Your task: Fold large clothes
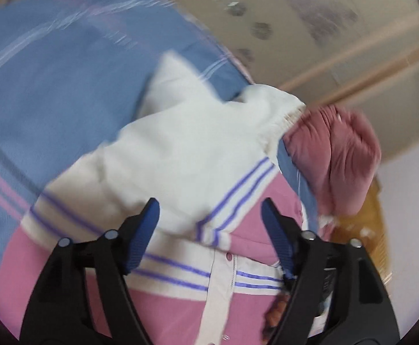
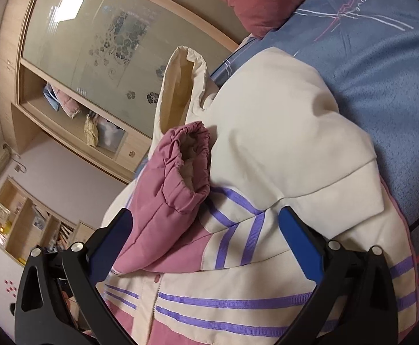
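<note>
The pink and cream jacket (image 2: 267,149) lies on the blue bedspread (image 2: 382,72), with both sleeves already crossed over its front. The left gripper (image 1: 210,215) stands wide open above the white sleeve (image 1: 180,149) and holds nothing; the right gripper (image 2: 203,230) is also spread open, and the pink sleeve (image 2: 174,195) lies between its fingers, but no pad presses on it. I think the risk is here — the padded sleeves are puffy and smooth, so they may slide off when the body is folded, and the view from the left gripper is blurred. A red pillow (image 2: 252,3) rests at 12 o'clock, and a wardrobe (image 2: 100,43) with frosted flower doors stands at 10 o'clock.
</note>
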A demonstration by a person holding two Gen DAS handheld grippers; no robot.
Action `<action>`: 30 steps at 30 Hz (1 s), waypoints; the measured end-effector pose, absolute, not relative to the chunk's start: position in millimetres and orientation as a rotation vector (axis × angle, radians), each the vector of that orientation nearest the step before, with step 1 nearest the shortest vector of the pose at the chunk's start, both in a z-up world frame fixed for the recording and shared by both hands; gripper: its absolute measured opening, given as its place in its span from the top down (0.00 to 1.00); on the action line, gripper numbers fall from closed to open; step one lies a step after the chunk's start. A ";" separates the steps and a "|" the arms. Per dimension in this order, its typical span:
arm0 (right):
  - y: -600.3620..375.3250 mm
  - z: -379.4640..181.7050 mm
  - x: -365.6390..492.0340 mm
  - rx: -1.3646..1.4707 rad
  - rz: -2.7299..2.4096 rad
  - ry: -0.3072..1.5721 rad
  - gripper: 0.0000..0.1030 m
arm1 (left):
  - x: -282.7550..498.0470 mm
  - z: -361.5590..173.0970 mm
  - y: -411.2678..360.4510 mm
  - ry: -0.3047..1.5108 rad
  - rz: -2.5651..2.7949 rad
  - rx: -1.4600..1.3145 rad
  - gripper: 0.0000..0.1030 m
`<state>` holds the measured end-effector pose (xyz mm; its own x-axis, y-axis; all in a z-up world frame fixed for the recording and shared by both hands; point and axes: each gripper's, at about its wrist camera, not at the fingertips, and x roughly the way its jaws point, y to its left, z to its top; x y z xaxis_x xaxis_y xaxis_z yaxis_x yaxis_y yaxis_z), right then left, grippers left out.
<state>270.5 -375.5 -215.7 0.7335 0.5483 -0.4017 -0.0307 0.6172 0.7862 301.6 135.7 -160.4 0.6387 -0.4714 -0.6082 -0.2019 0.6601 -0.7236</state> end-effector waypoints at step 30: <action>-347.4 -169.4 257.5 0.794 0.459 0.667 0.01 | 321.6 -204.6 147.5 0.697 0.120 -0.789 0.47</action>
